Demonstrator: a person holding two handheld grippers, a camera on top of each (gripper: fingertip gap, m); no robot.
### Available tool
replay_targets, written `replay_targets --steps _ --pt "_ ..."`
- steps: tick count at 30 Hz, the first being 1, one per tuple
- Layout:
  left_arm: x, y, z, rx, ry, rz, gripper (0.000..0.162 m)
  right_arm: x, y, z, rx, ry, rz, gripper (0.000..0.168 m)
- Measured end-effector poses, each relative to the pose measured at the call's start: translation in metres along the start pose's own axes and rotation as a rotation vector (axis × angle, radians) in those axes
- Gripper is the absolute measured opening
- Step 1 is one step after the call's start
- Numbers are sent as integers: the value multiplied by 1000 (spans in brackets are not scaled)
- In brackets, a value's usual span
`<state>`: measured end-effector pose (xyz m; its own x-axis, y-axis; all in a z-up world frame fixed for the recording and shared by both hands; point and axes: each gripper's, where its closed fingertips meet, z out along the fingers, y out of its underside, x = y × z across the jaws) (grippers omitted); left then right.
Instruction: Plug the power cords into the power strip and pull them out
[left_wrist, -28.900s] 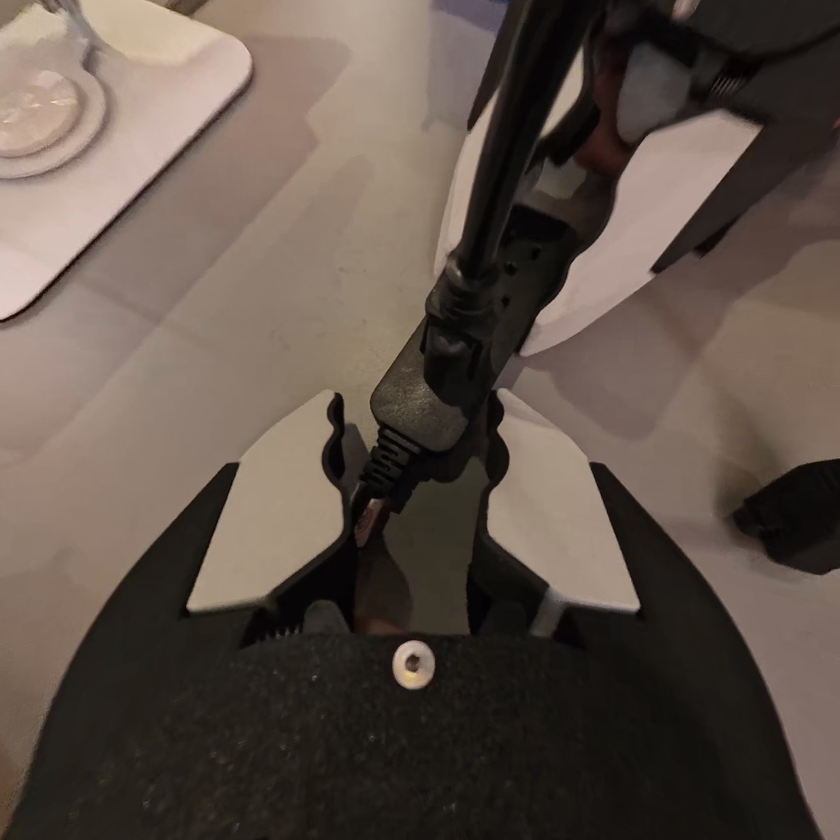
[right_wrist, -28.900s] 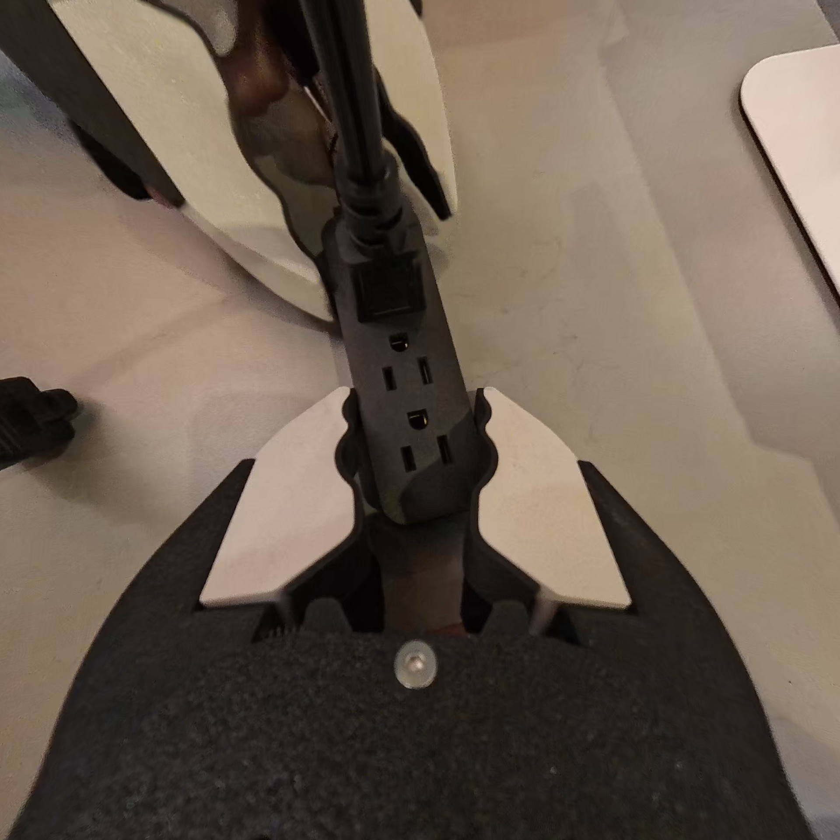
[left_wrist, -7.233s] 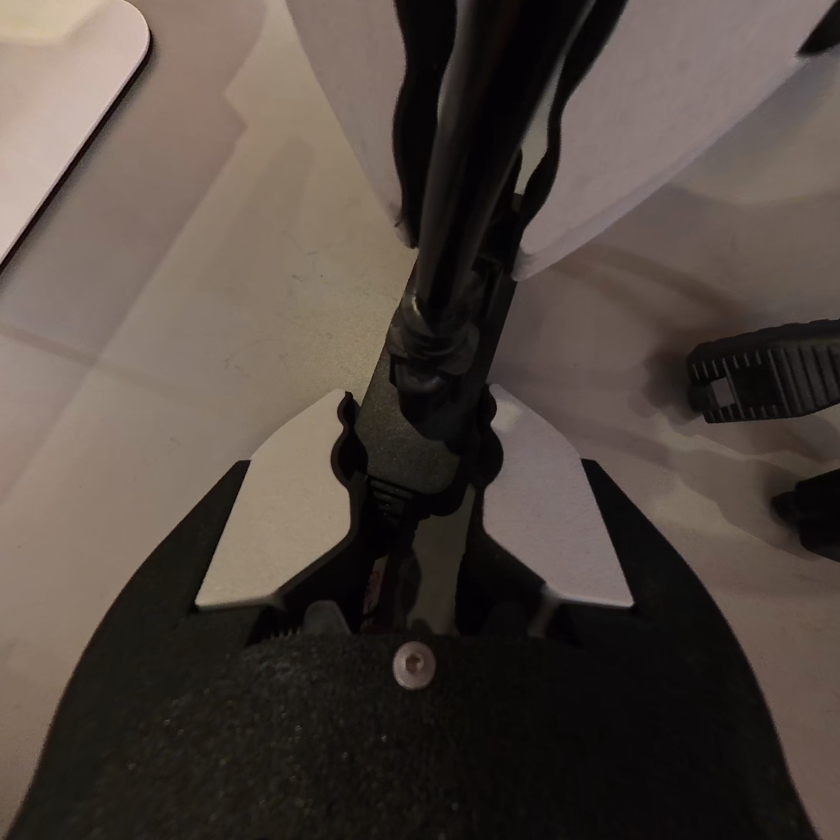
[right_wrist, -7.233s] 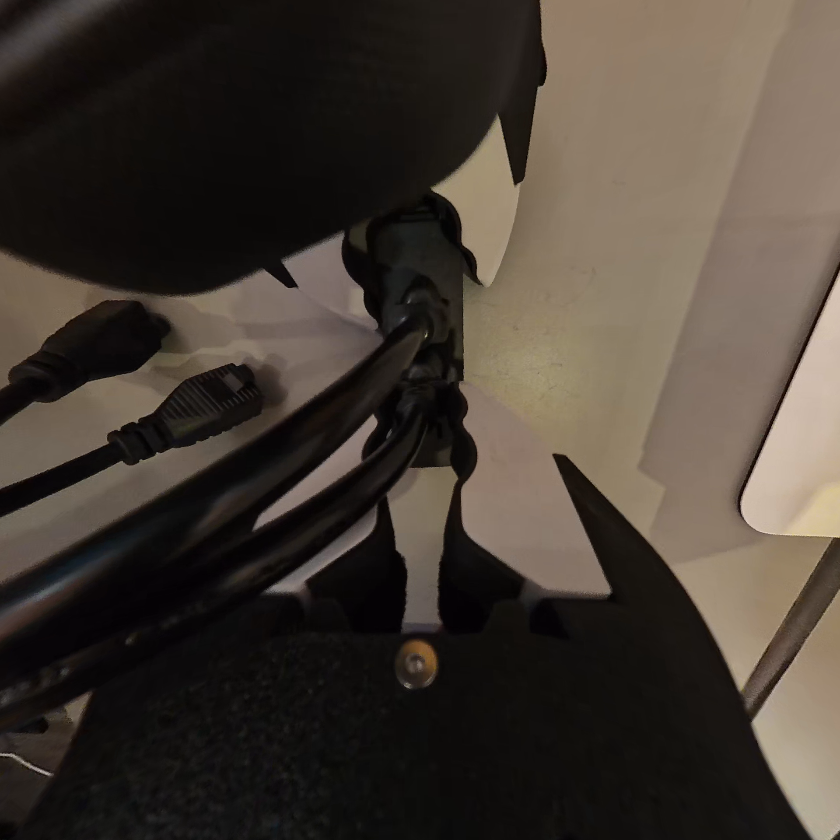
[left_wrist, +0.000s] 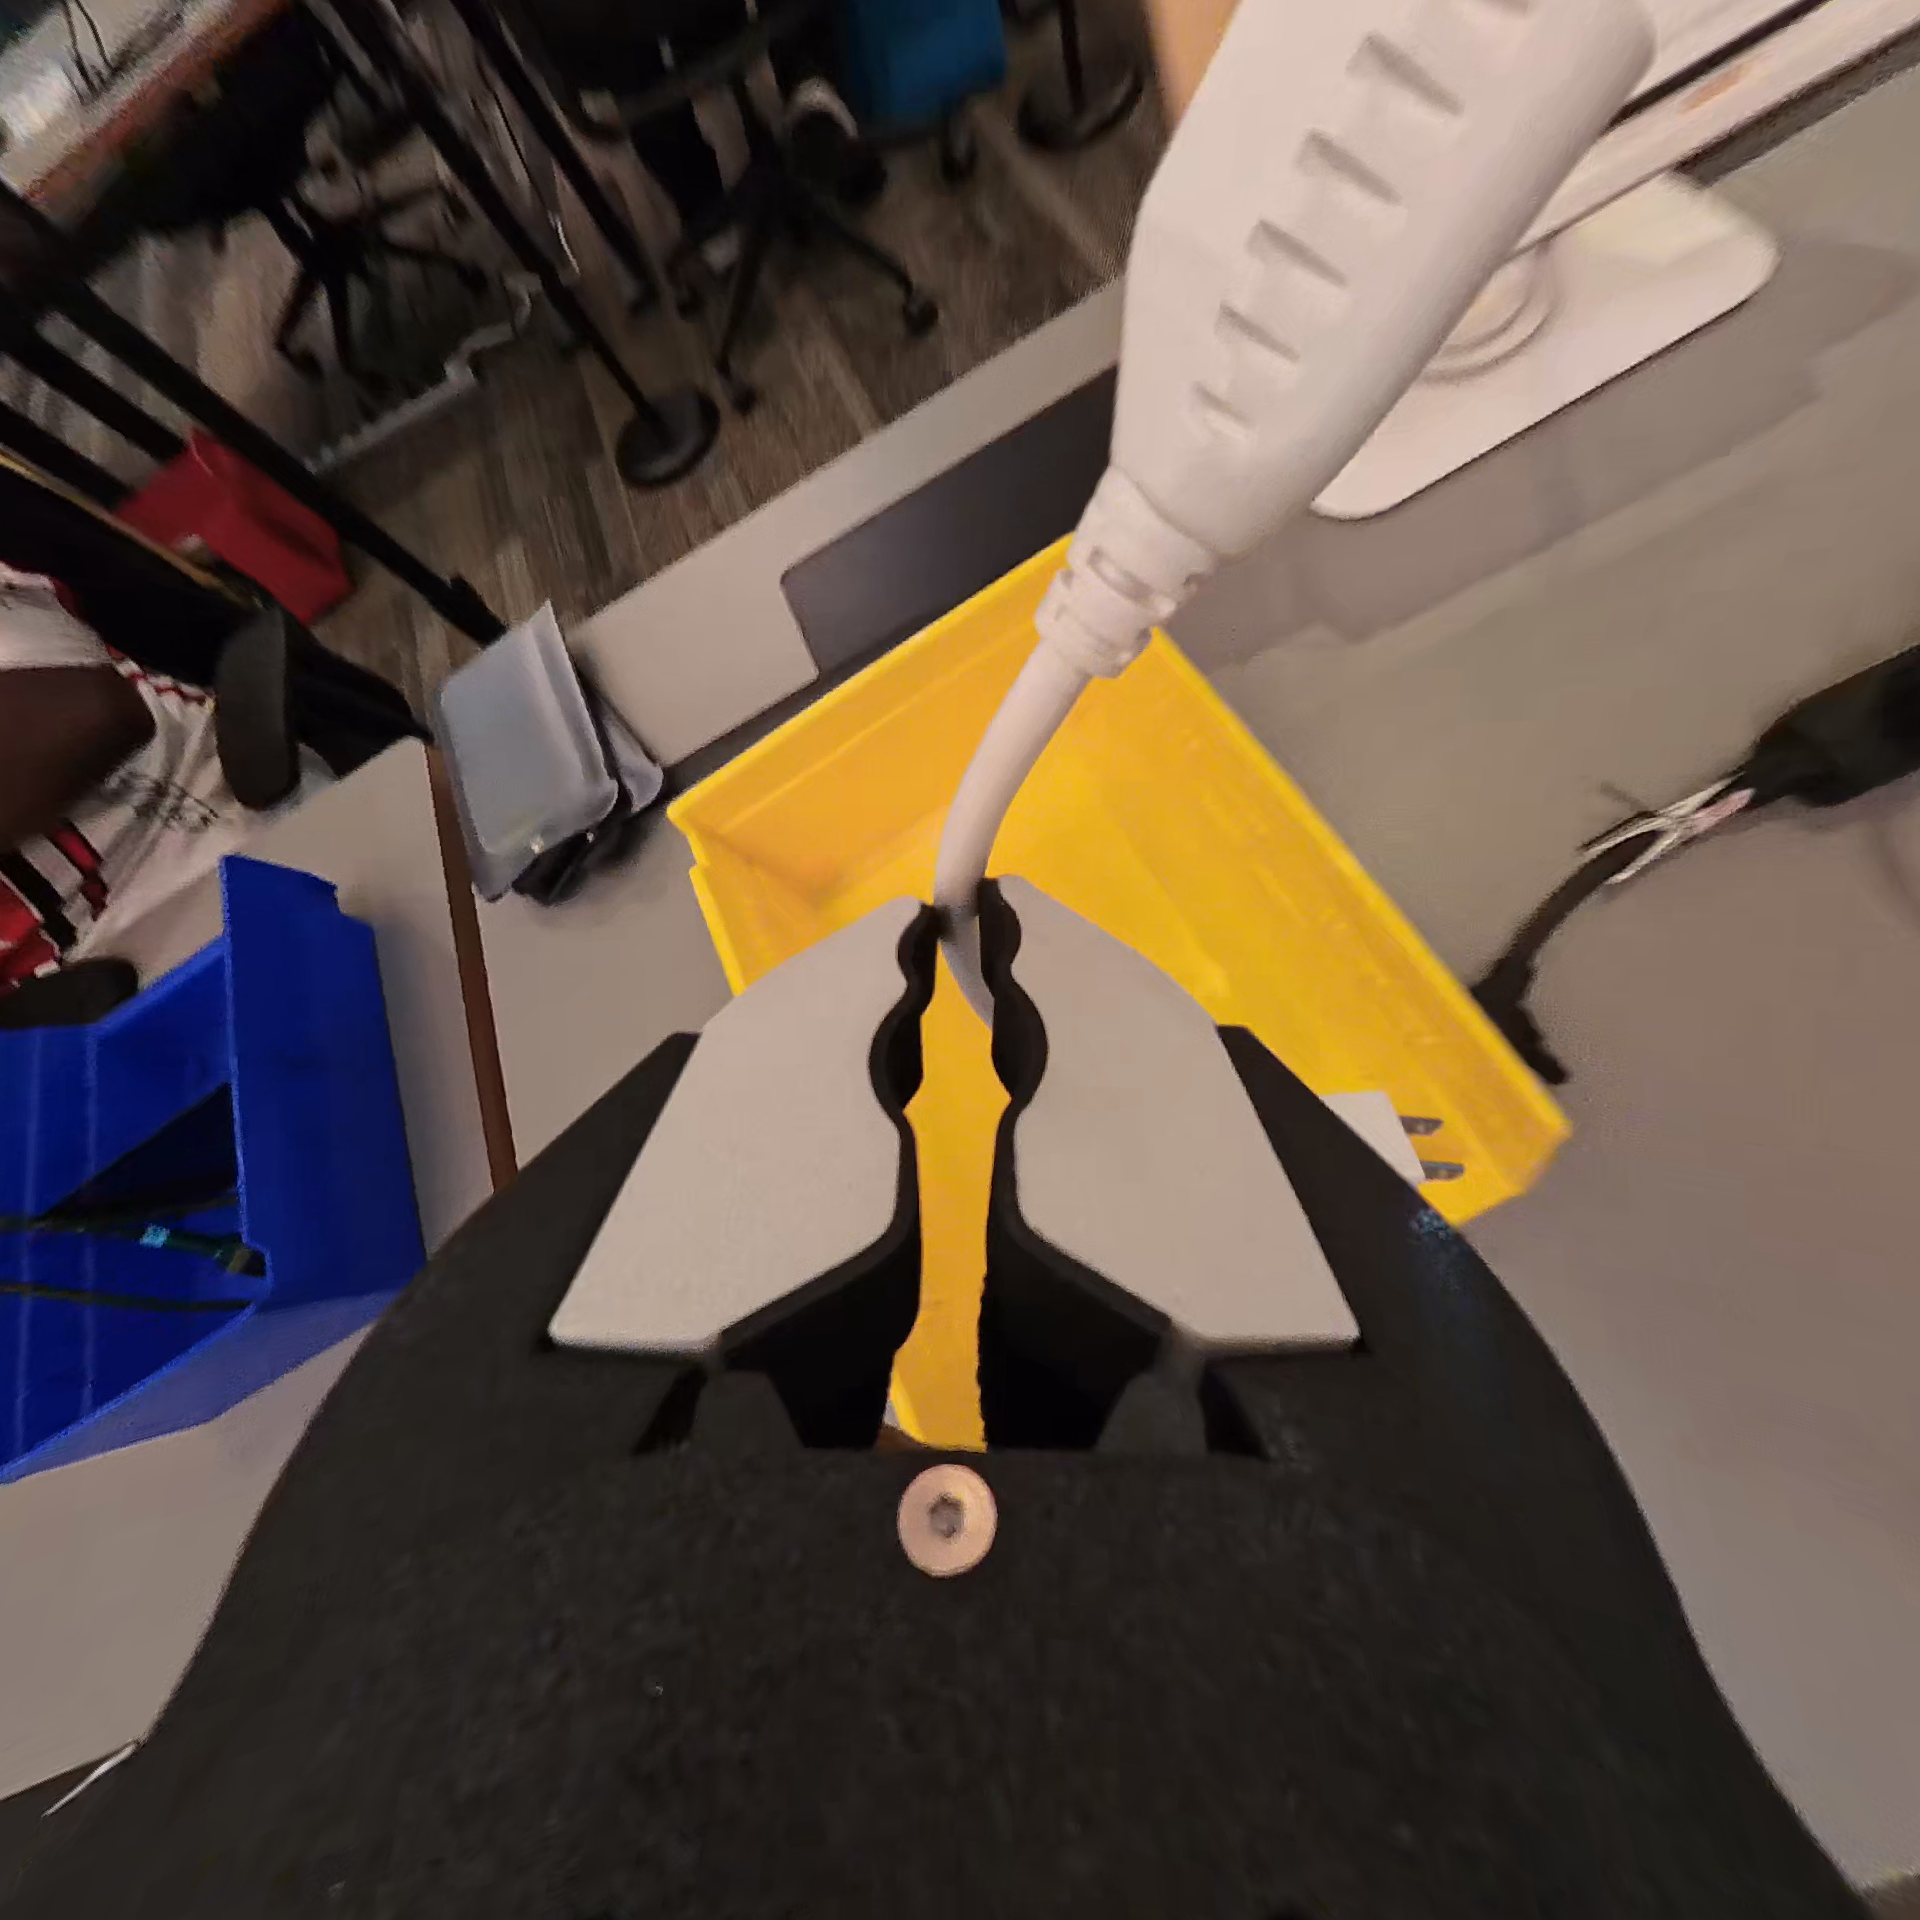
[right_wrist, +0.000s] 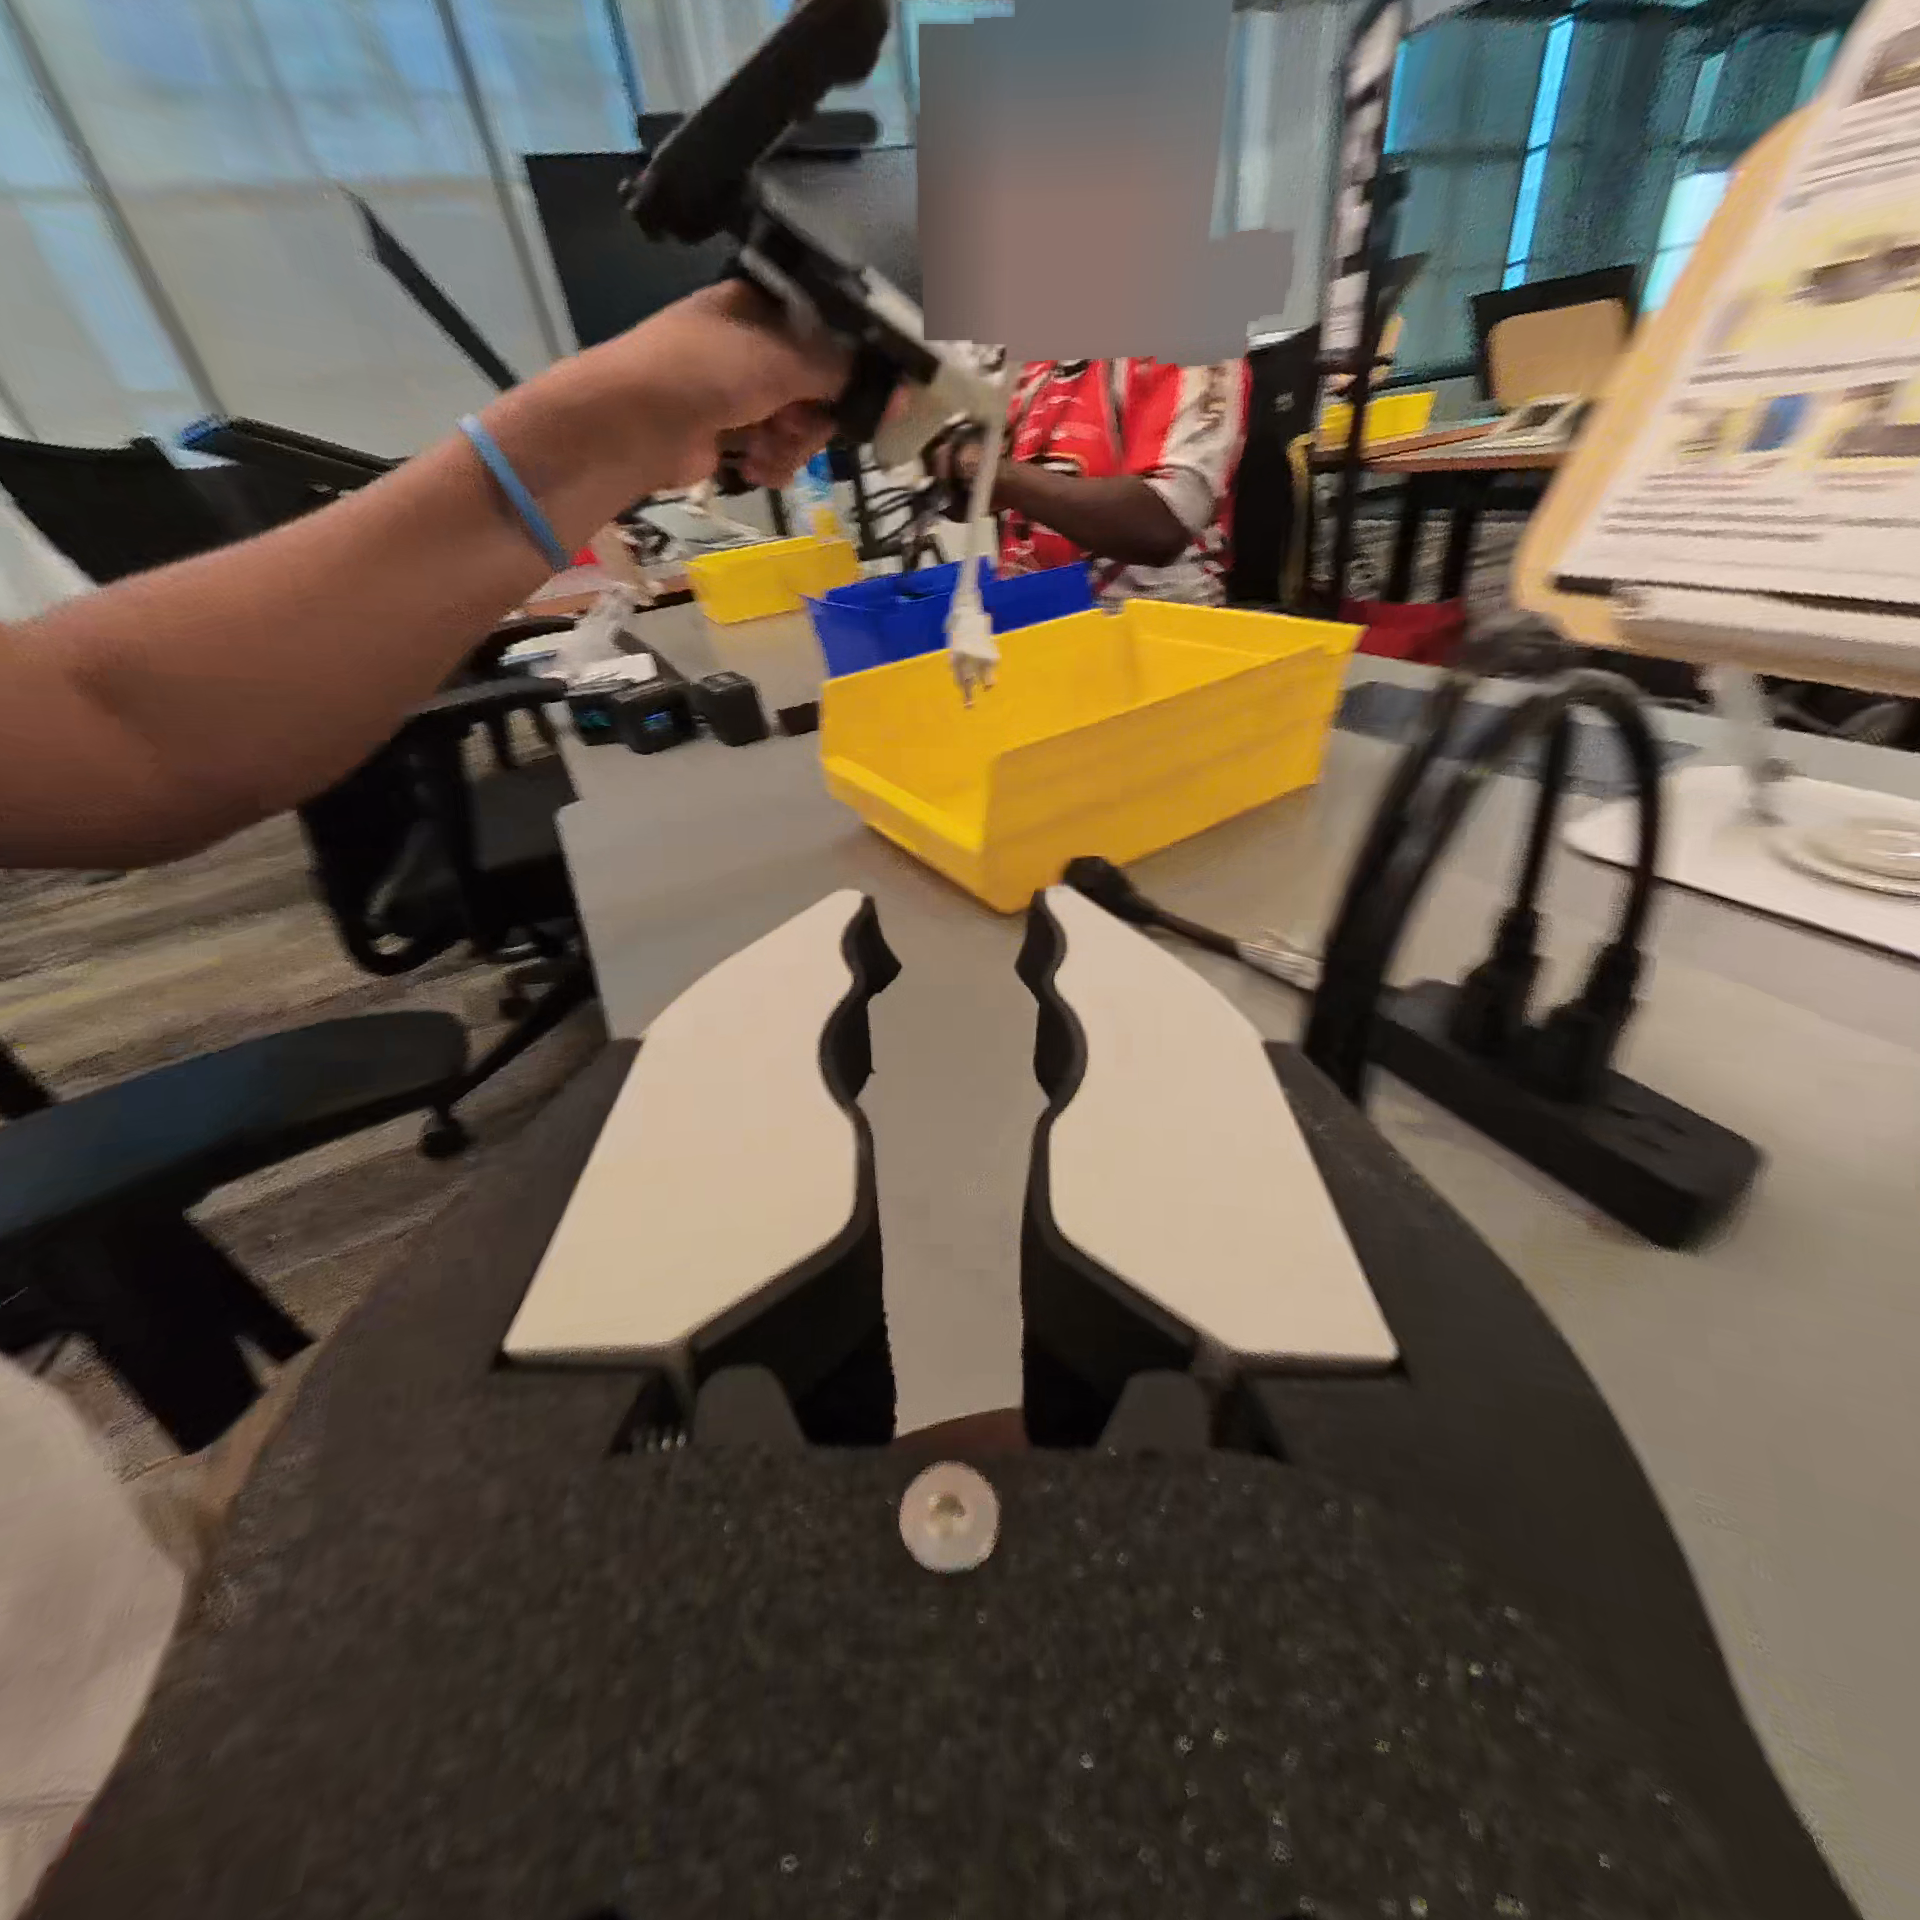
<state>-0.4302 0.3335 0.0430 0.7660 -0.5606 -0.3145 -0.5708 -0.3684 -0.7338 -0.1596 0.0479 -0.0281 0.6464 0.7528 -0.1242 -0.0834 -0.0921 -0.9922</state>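
My left gripper (left_wrist: 961, 914) is shut on a white power cord (left_wrist: 987, 790), whose white plug (left_wrist: 1299, 260) hangs past the fingertips over a yellow bin (left_wrist: 1299, 883). In the right wrist view a hand holds this gripper (right_wrist: 971, 416) high, and the white plug (right_wrist: 971, 634) dangles prongs down above the yellow bin (right_wrist: 1091, 769). My right gripper (right_wrist: 956, 925) is open and empty, low over the grey table. The black power strip (right_wrist: 1579, 1122) lies to its right with two black cords (right_wrist: 1538, 997) plugged in.
A loose black plug (right_wrist: 1101, 878) lies just in front of the yellow bin. A blue bin (right_wrist: 904, 613) stands behind it. A sign on a white base (right_wrist: 1766, 842) stands at the right. Office chairs (right_wrist: 208, 1122) and a person in red are off the table's left and far edges. My hands' fingertips stand some 40 cm from each other.
Earlier both grippers gripped the black power strip and its cords on the table. Now the right has let go and is empty. The left holds a white cord, lifted above the yellow bin.
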Motion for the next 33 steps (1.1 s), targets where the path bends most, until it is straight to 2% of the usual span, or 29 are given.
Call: replay_targets --steps 6,10,13,19,21,23,24,26,28,33 --pt "76 -41 -58 163 77 44 8 -35 3 60 -126 -41 -1 42" --pt "139 -61 -78 236 153 81 8 -33 0 103 -179 0 30 57" --pt "182 -71 -90 282 212 102 8 -20 -7 116 -184 89 3 59" --pt "232 -85 -118 370 298 137 8 -7 -14 87 -194 132 -33 36" --pt "249 -93 -130 444 405 109 9 -6 -23 71 -141 99 -3 29" --pt "262 -98 -140 503 522 82 12 -7 -30 56 -72 32 60 29" --pt "267 -97 -141 511 576 63 23 -11 -34 49 -26 -34 99 29" --pt "282 -85 -136 479 680 66 30 -17 -36 37 7 -133 170 29" --pt "306 -64 -129 419 801 114 37 -16 -35 25 15 -163 174 29" --pt "358 -21 -110 276 1002 245 35 -21 -24 12 -69 -238 95 29"
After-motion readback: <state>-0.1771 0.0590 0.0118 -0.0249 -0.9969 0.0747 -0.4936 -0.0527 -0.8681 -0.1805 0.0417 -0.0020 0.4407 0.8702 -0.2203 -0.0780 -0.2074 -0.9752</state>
